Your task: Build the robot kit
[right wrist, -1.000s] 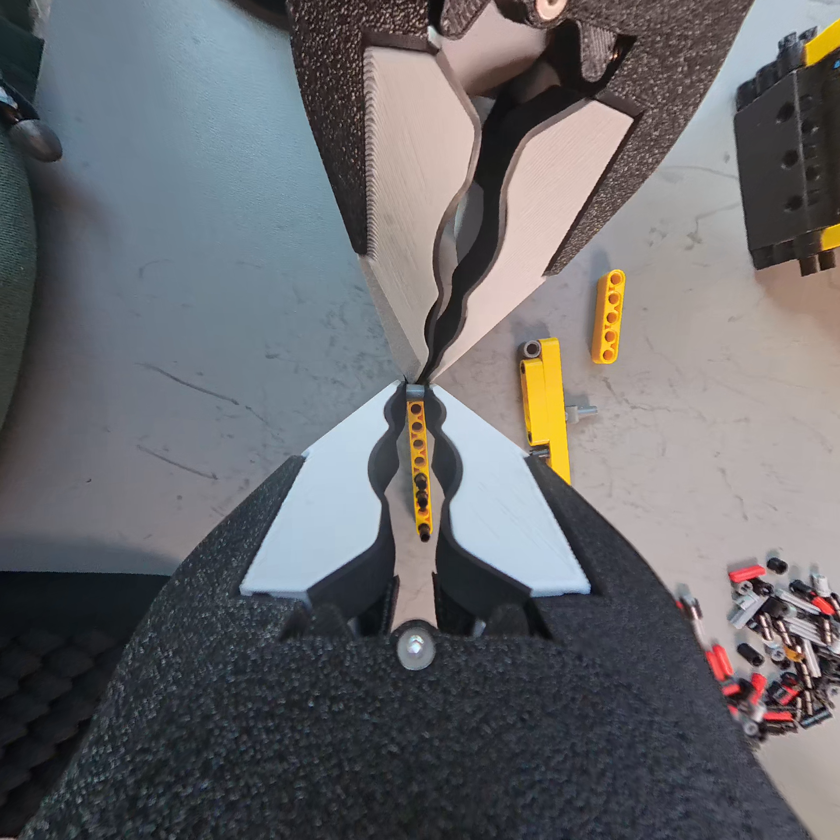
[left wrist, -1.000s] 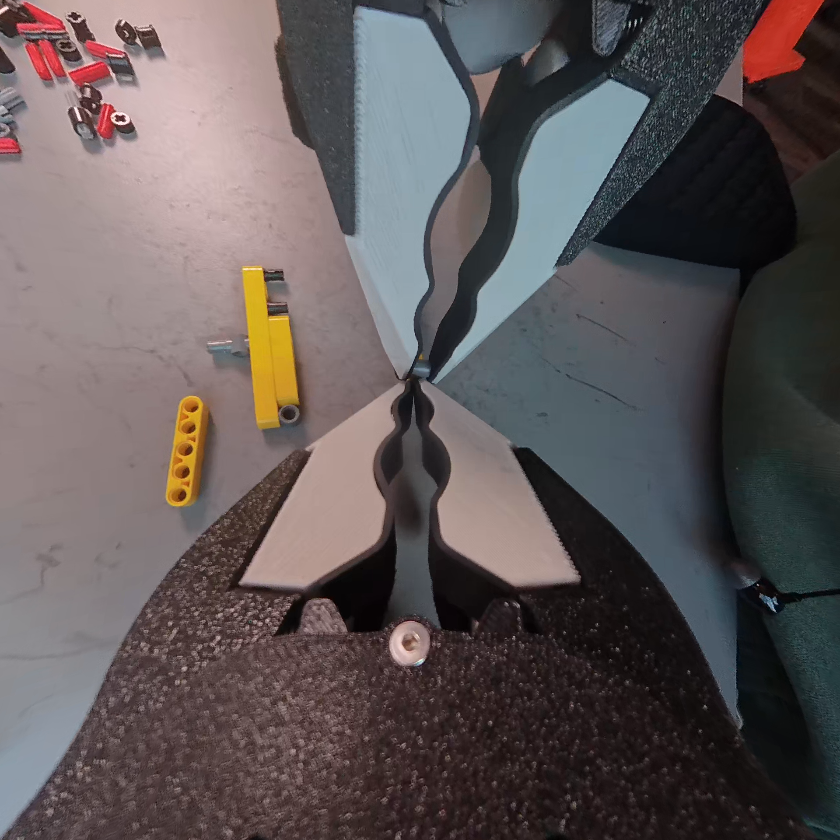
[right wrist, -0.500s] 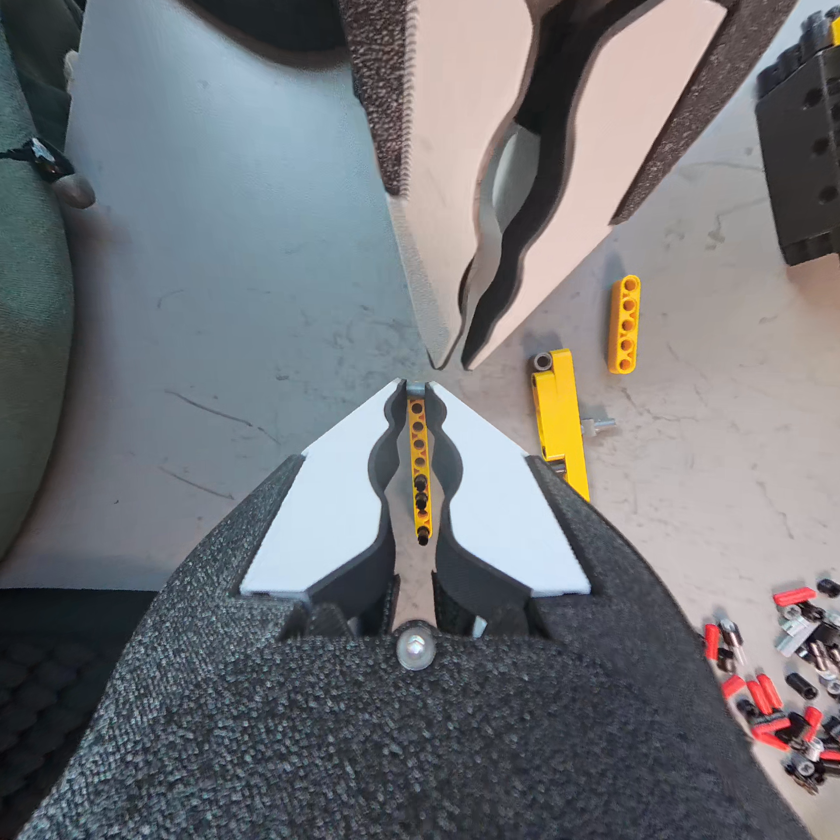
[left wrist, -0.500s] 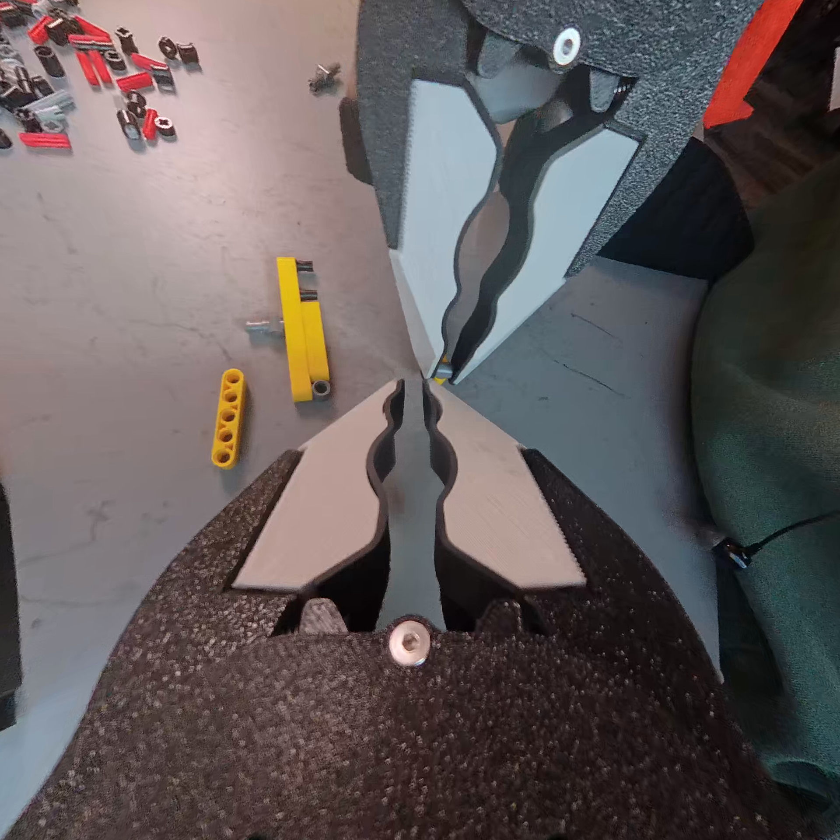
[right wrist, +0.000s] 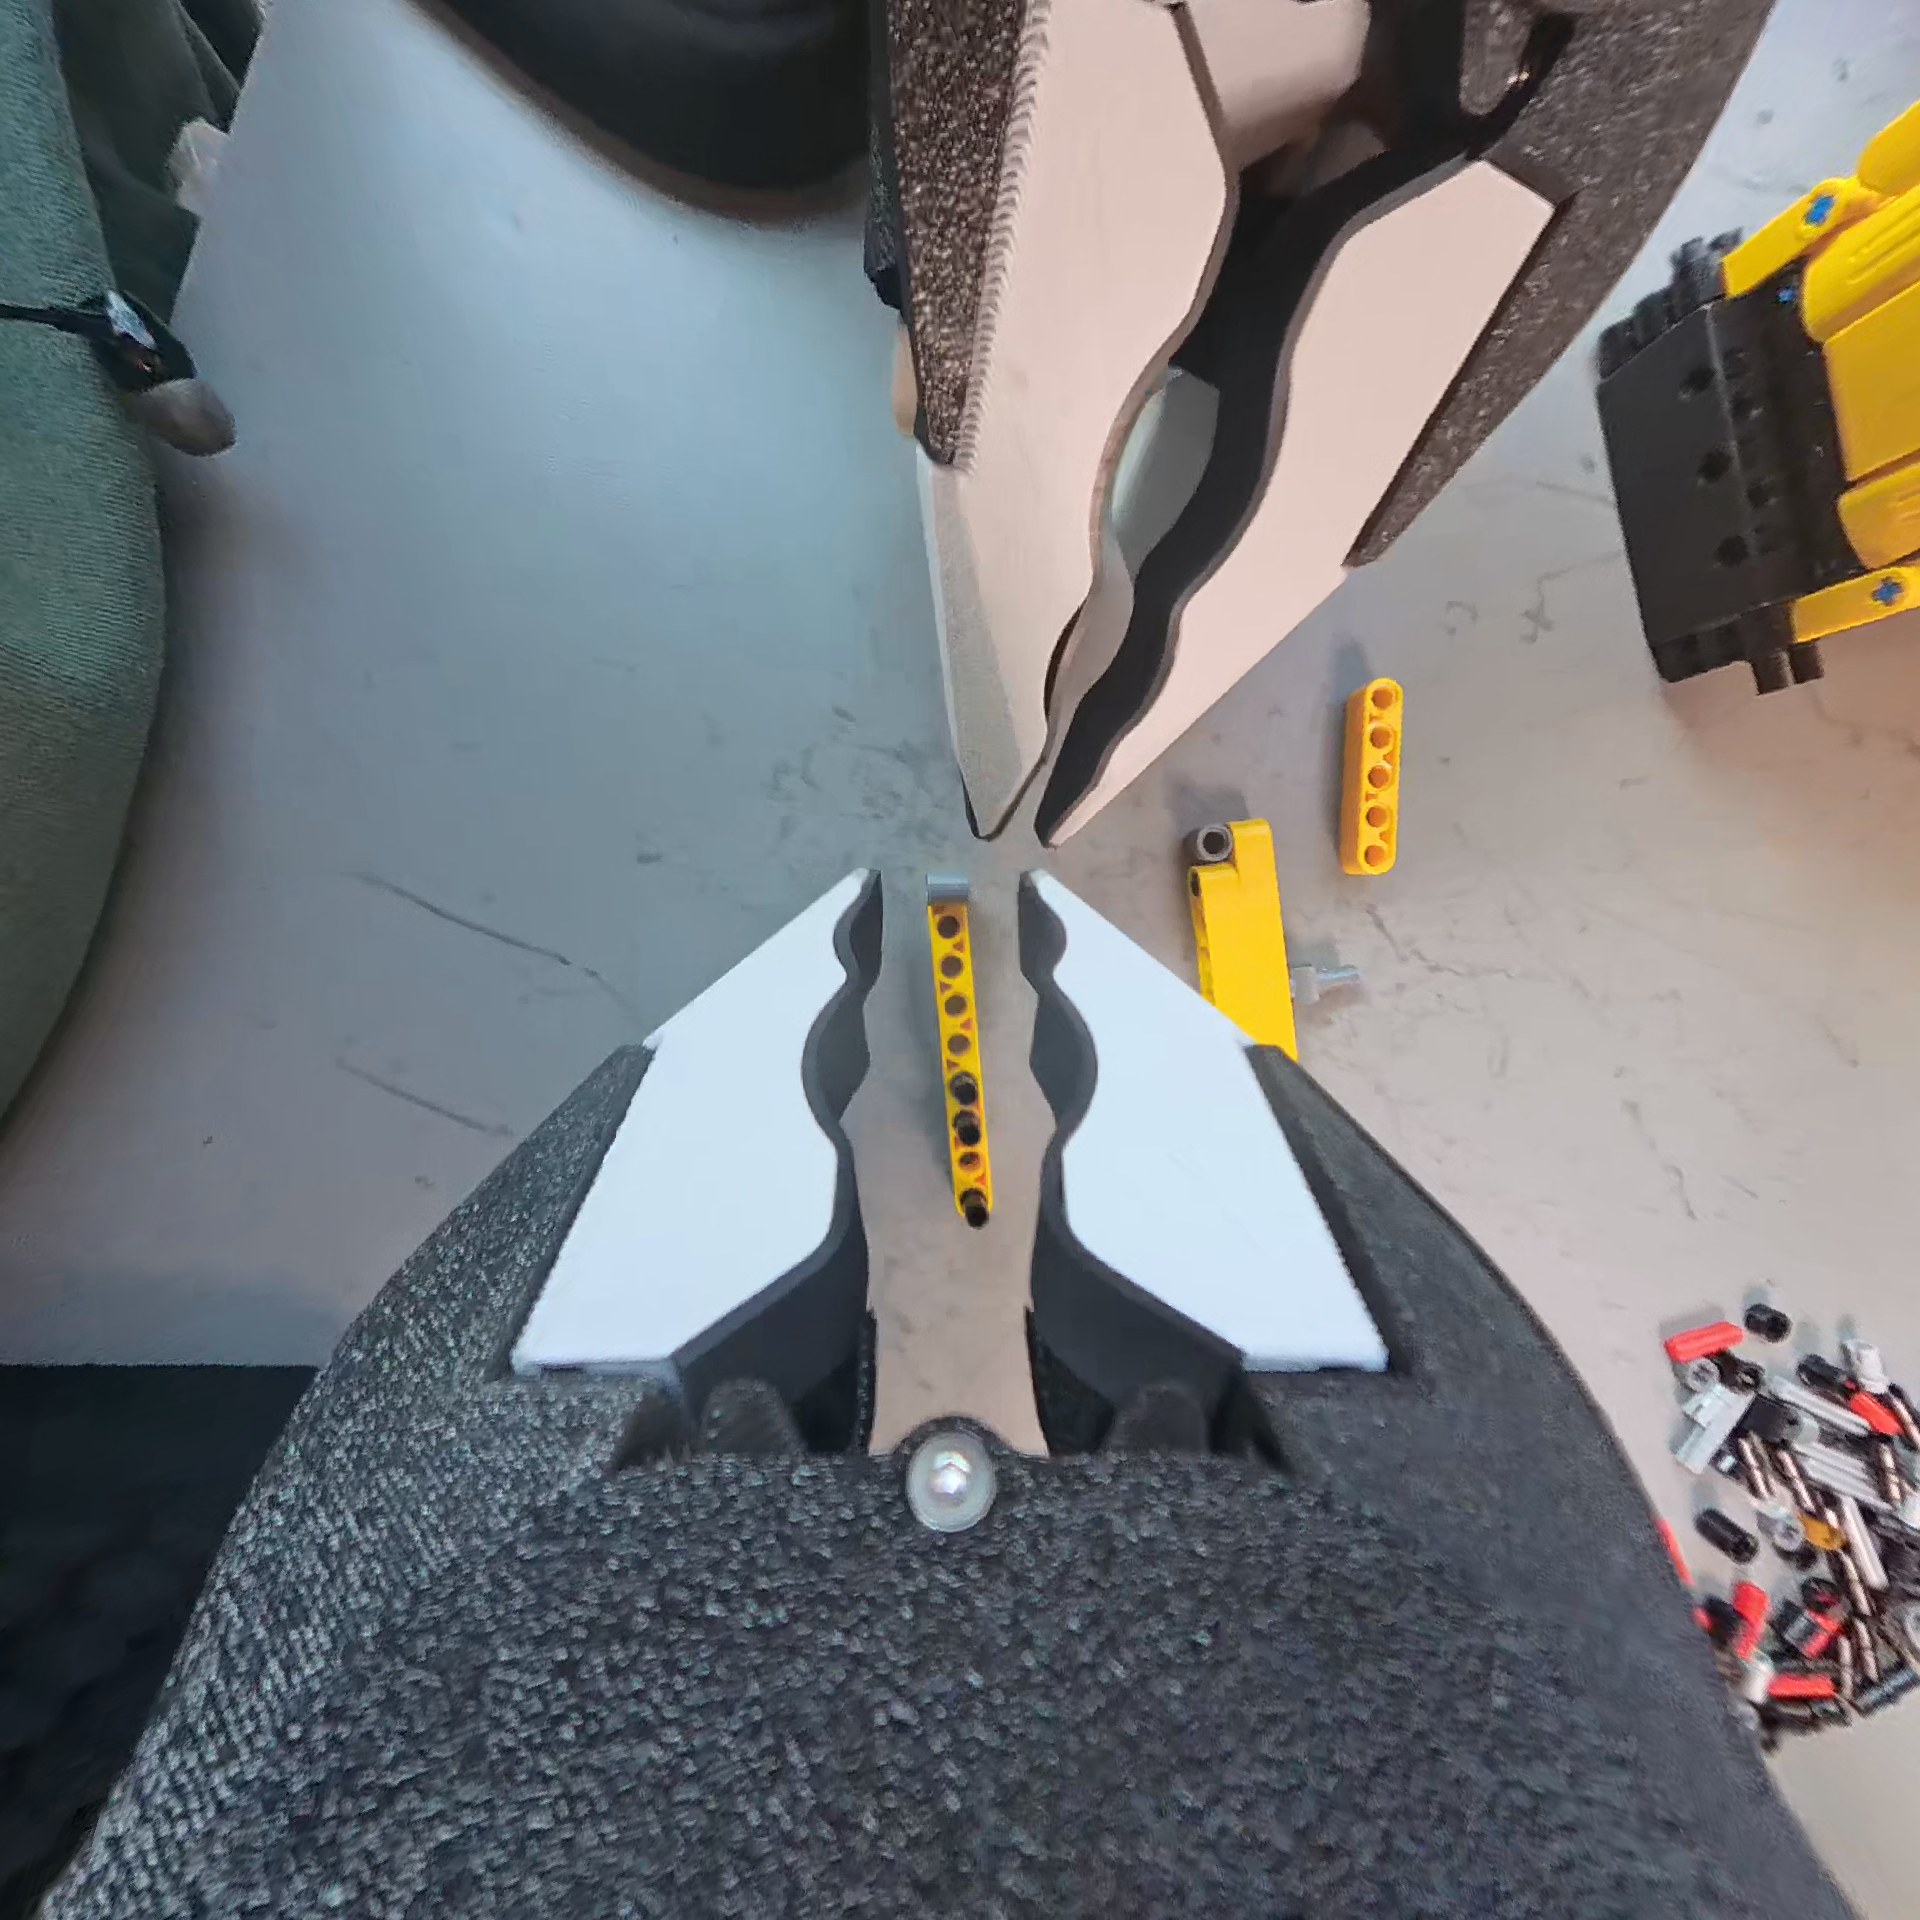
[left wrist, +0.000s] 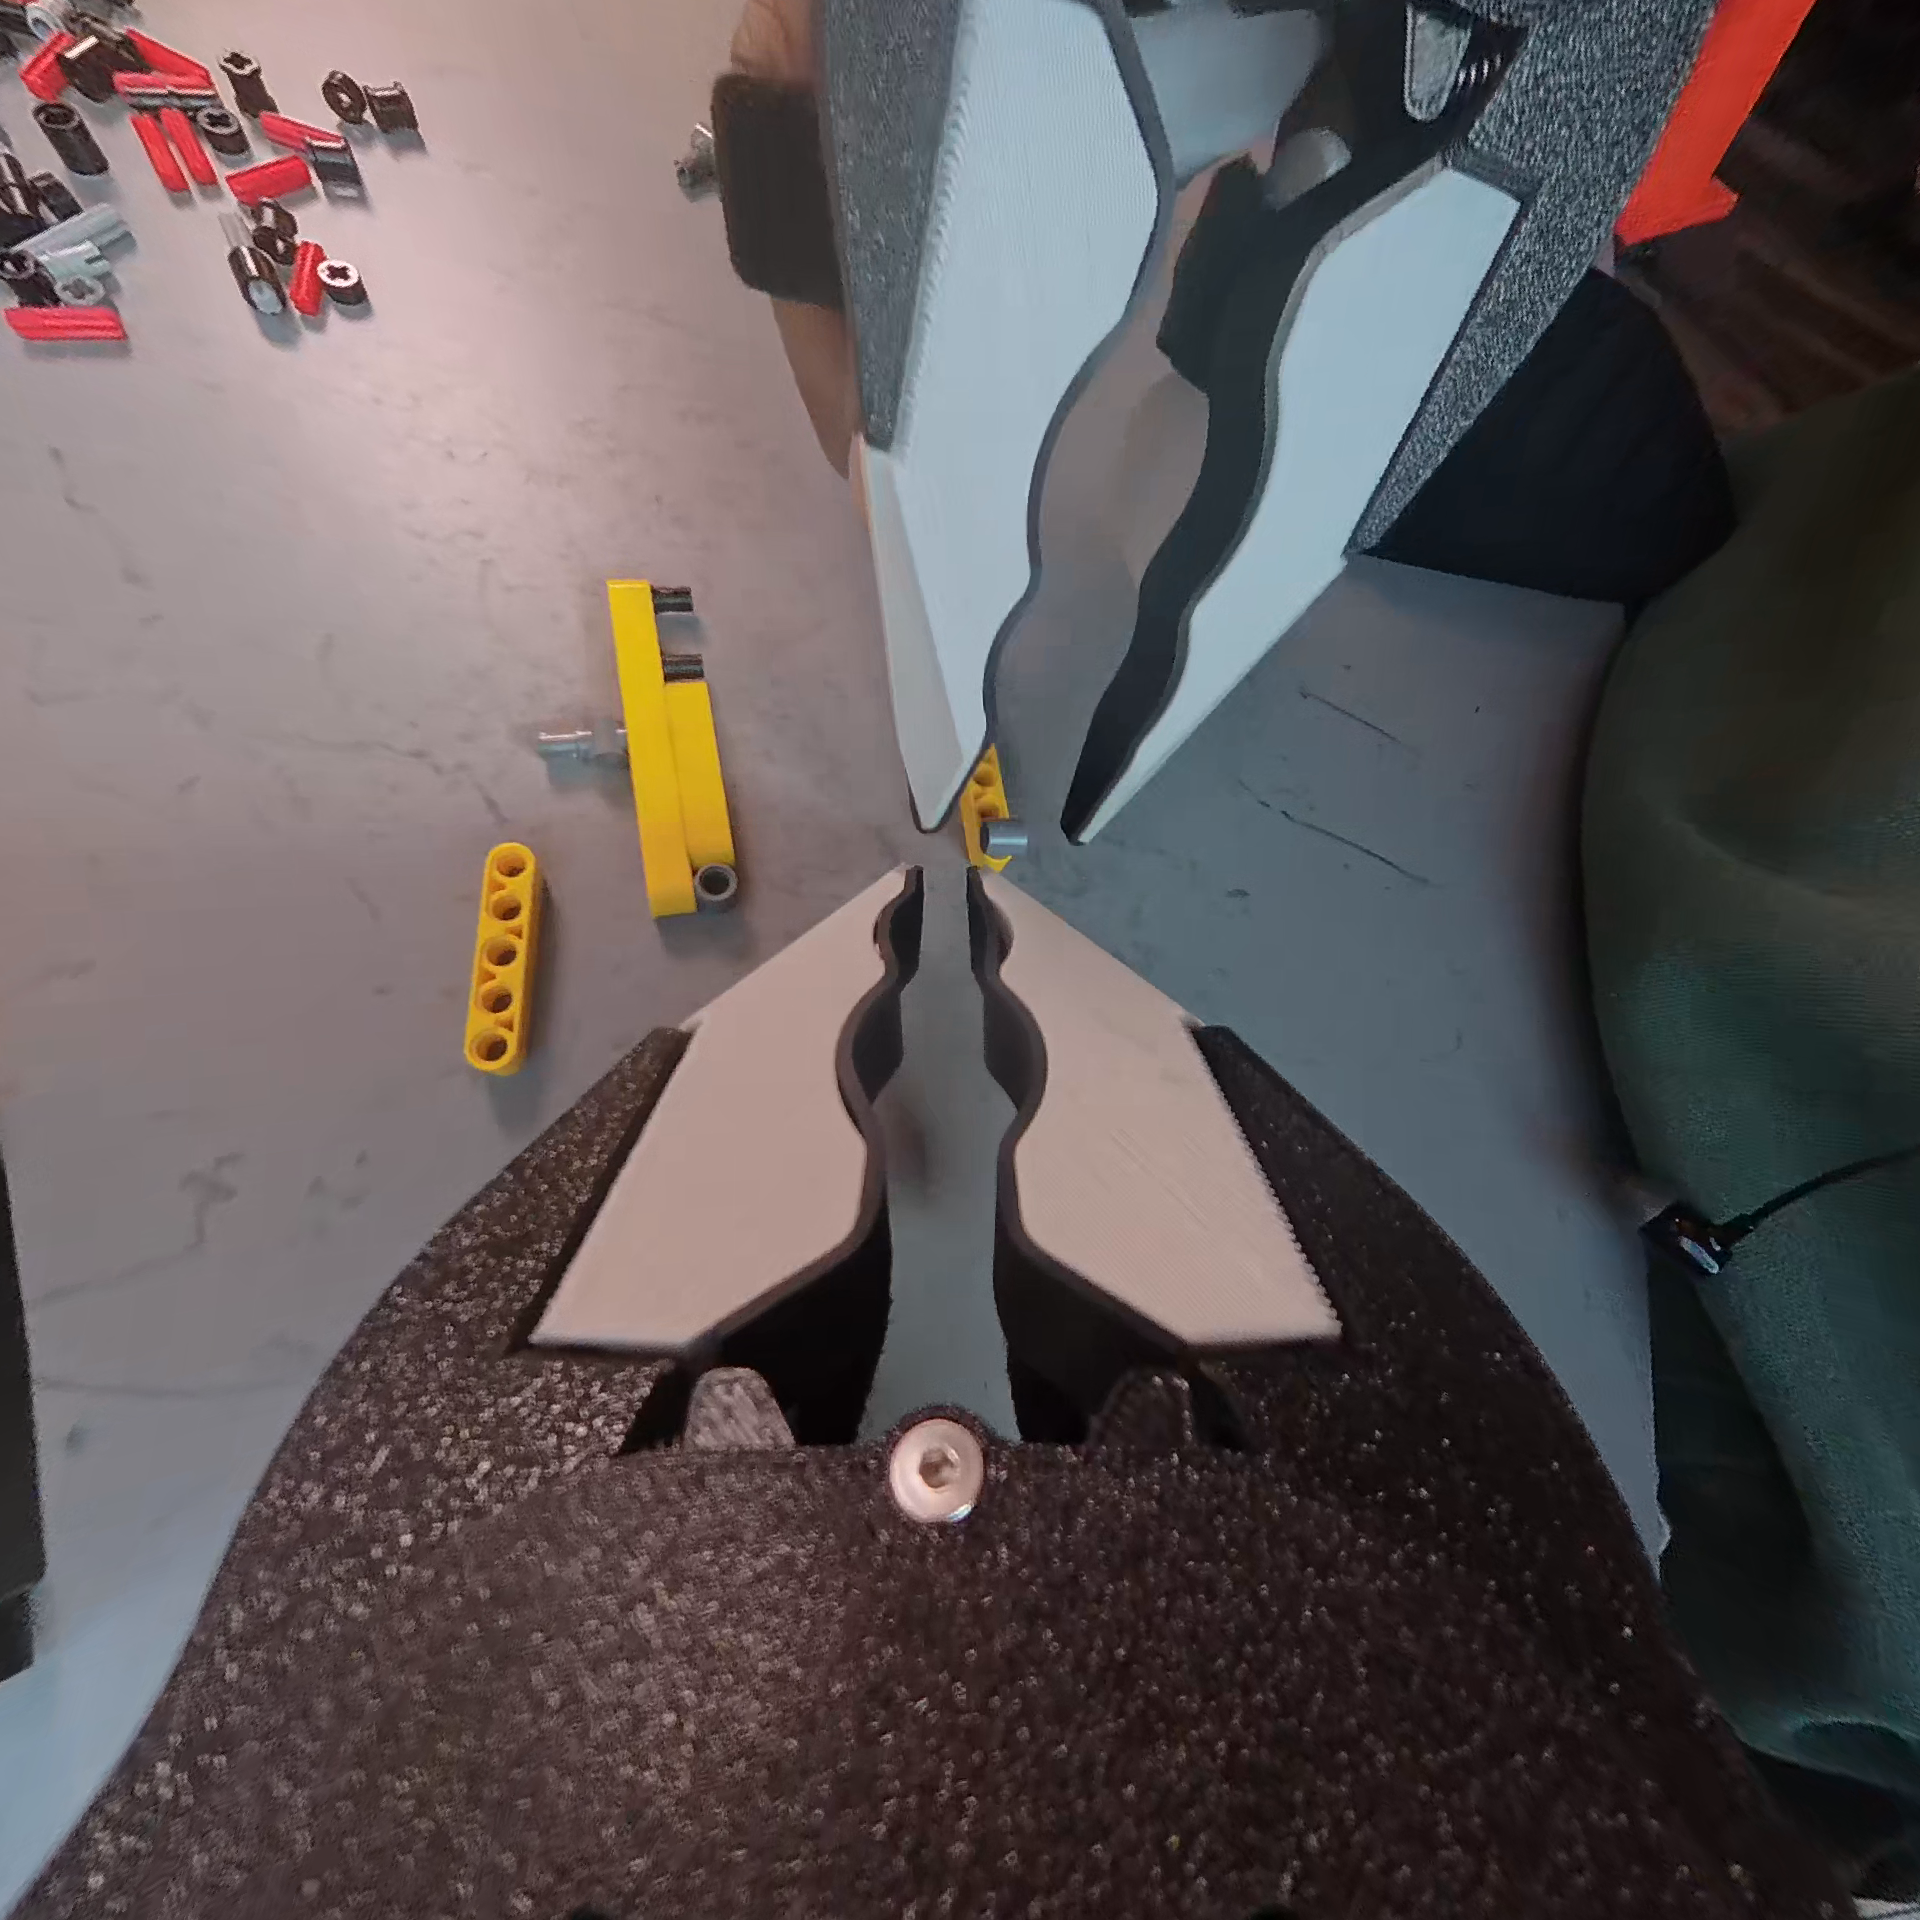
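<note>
My right gripper (right wrist: 948, 878) is open. A long thin yellow beam (right wrist: 958, 1039) lies between its fingers with a gap on each side; it has black pins in its near holes and a grey pin (right wrist: 948, 889) at its far end. My left gripper (left wrist: 942, 873) is open by a narrow gap and empty, tip to tip with the right gripper (left wrist: 1003, 831). The beam's grey-pinned end (left wrist: 989, 805) shows between the right fingers. In the right wrist view the left gripper (right wrist: 1016, 834) hangs just past the beam's end.
On the grey table (left wrist: 312, 520) lie a yellow two-beam assembly (left wrist: 670, 748) (right wrist: 1242, 935), a short yellow beam (left wrist: 504, 956) (right wrist: 1371, 774) and a pile of red, black and grey pins (left wrist: 156, 177) (right wrist: 1808, 1507). A black and yellow model (right wrist: 1787, 436) stands nearby. Green cloth (left wrist: 1766, 935) borders the table. Only a small space, under 4 cm, lies between the two pairs of fingers.
My right gripper has opened and let go of the yellow beam. My left gripper, shut at the beam's grey pin a second ago, has opened slightly and come off it.
</note>
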Tool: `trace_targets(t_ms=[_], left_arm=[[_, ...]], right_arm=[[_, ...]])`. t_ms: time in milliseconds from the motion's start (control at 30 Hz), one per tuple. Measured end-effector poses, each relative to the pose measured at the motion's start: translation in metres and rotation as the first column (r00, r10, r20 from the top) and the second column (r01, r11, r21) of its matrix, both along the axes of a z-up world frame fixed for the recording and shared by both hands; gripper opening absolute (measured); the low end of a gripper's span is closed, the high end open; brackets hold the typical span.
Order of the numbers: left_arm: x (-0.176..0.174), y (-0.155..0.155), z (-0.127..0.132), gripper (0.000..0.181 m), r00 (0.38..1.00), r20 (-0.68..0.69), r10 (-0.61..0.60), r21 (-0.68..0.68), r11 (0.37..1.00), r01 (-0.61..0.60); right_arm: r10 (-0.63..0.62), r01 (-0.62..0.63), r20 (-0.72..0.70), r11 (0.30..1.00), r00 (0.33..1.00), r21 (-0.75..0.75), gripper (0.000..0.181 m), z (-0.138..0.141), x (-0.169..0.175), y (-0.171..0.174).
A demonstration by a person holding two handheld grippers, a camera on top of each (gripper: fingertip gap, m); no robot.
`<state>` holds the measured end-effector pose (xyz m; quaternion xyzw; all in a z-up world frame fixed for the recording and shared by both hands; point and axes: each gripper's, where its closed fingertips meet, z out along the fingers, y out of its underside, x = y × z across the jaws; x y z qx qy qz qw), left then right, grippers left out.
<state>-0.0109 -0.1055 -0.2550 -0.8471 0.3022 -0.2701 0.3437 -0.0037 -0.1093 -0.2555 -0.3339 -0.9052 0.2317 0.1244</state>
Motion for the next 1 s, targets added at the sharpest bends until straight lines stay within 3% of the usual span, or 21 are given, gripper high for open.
trace_targets(t_ms=[200,267,367,433,567,667,733,867,1000], left_arm=[[0.001,-0.001,0.002,0.008,1.0,0.006,-0.007,0.004,1.0,0.007],[0.001,-0.002,0.003,0.009,1.0,0.021,-0.011,0.003,1.0,0.011],[0.004,-0.004,0.012,0.015,0.996,0.083,-0.029,0.012,1.0,0.028],[0.007,-0.005,0.024,0.023,0.986,0.161,-0.039,0.021,0.999,0.036],[0.007,0.002,0.052,0.033,0.946,0.323,0.005,0.053,0.998,-0.024],[0.005,0.008,0.071,0.032,0.899,0.437,0.033,0.081,0.994,-0.076],[0.004,0.012,0.069,0.032,0.908,0.416,0.051,0.098,0.99,-0.1],[0.011,0.01,0.08,0.019,0.907,0.422,0.002,0.192,0.977,-0.091],[0.014,0.008,0.085,0.021,0.915,0.403,-0.025,0.261,0.961,-0.088]], right_arm=[[0.002,-0.003,0.057,1.0,0.998,0.004,0.025,-0.011,0.01,0.009],[0.019,-0.018,0.069,1.0,0.997,-0.018,0.008,-0.012,0.013,0.006],[0.027,-0.027,-0.012,0.999,1.0,0.027,0.007,-0.008,0.01,0.009],[0.035,-0.021,-0.163,0.996,0.986,0.089,0.007,0.006,0.002,0.012],[0.132,0.031,-0.499,0.952,0.857,0.305,0.007,0.046,-0.009,0.019],[0.214,0.103,-0.632,0.899,0.745,0.426,0.007,0.067,-0.008,0.019],[0.256,0.151,-0.69,0.869,0.677,0.471,0.007,0.08,-0.008,0.018],[0.329,0.189,-0.729,0.827,0.6,0.529,0.007,0.09,-0.006,0.016],[0.397,0.195,-0.743,0.8,0.539,0.568,0.007,0.09,-0.003,0.013]])
